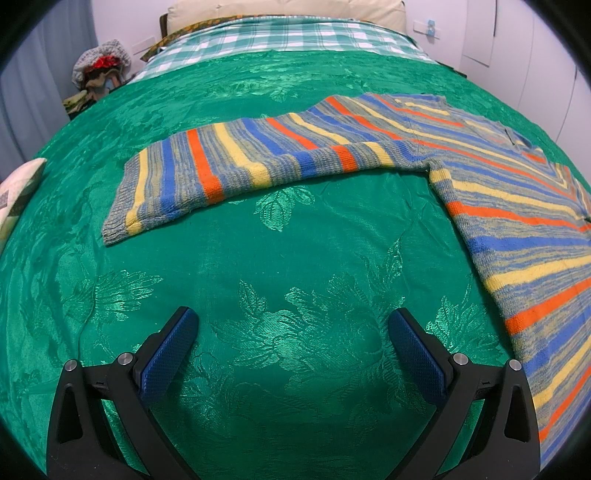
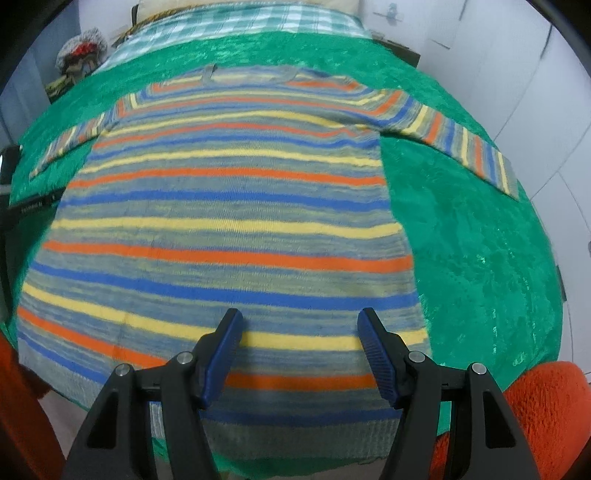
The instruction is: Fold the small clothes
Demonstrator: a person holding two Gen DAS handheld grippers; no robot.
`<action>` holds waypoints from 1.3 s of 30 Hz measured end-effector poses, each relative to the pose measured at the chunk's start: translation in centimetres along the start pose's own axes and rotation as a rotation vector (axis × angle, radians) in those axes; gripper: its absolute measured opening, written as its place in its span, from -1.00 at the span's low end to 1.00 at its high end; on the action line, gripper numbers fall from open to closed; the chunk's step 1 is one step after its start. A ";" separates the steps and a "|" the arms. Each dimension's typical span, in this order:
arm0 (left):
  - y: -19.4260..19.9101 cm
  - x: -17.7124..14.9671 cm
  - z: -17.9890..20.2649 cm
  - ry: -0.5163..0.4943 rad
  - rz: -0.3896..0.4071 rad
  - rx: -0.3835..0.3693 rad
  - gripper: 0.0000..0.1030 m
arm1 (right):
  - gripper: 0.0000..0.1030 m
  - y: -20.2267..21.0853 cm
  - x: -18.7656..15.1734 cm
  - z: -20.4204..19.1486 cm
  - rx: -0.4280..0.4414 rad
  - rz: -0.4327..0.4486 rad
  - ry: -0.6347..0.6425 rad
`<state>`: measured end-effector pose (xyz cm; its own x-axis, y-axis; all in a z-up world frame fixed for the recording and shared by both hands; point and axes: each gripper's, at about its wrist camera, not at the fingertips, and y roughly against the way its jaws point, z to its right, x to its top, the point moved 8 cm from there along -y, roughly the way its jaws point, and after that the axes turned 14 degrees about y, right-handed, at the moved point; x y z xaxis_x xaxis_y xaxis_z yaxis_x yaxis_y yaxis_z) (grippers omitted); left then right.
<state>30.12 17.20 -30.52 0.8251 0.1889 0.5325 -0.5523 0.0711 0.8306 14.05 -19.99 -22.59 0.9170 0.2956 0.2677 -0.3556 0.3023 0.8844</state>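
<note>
On the bed, over the shiny green cover (image 1: 280,258), my striped sweater (image 2: 229,206) lies flat and spread out, w/ stripes of orange, yellow, blue & grey. Both sleeves stick out to the sides. In the left cam I see one sleeve (image 1: 229,166) lying across the cover, its cuff end far from the body of the sweater, which fills the right side of that view. My left gripper (image 1: 293,325) hangs over bare green cover, near the sleeve but not touching it. Its blue pads (image 1: 170,354) are wide apart & nothing is between them. My right gripper (image 2: 299,325) is over the bottom part of the sweater, near the hem, pointing down at the stripes. Its jaws are open about halfway & hold nothing; I can't tell if the tips touch the knit. Far back there's a green check blanket (image 1: 280,37) & a pillow (image 1: 288,9). Fuzzy orange stuff (image 2: 546,406) shows at the low corners of the right cam.
</note>
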 end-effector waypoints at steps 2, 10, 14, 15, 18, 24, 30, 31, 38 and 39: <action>0.0 0.0 0.0 0.000 0.000 0.000 0.99 | 0.25 0.3 0.2 0.2 -0.004 0.012 -0.022; 0.0 0.0 0.0 0.002 0.000 -0.001 0.99 | 0.25 0.9 0.5 1.0 0.020 0.070 -0.073; 0.0 0.0 0.0 0.002 -0.001 -0.001 0.99 | 0.25 1.5 0.7 2.0 0.029 0.113 -0.100; 0.0 0.0 0.0 0.002 -0.001 -0.001 0.99 | 0.25 1.7 0.7 2.3 0.031 0.128 -0.113; 0.0 0.0 0.0 0.002 -0.001 -0.001 0.99 | 0.26 2.4 0.4 3.2 0.040 0.169 -0.153; 0.0 0.0 0.0 0.003 -0.002 -0.003 0.99 | 0.27 3.5 -0.6 4.1 0.056 0.232 -0.147; 0.0 0.0 0.0 0.004 -0.002 -0.004 0.99 | 0.34 4.0 -1.4 4.7 0.059 0.281 -0.124; 0.0 0.0 0.0 0.004 -0.002 -0.004 0.99 | 0.34 4.0 -1.6 5.0 0.065 0.286 -0.132; -0.1 0.0 0.0 0.005 -0.003 -0.004 0.99 | 0.35 4.1 -2.8 7.2 0.115 0.311 -0.228; -0.1 0.0 0.0 0.005 -0.003 -0.004 0.99 | 0.35 4.1 -2.7 7.4 0.120 0.316 -0.234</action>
<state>30.13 17.19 -30.58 0.8260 0.1938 0.5294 -0.5506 0.0759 0.8313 11.41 -26.24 -16.83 0.7874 0.1383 0.6007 -0.6153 0.1174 0.7795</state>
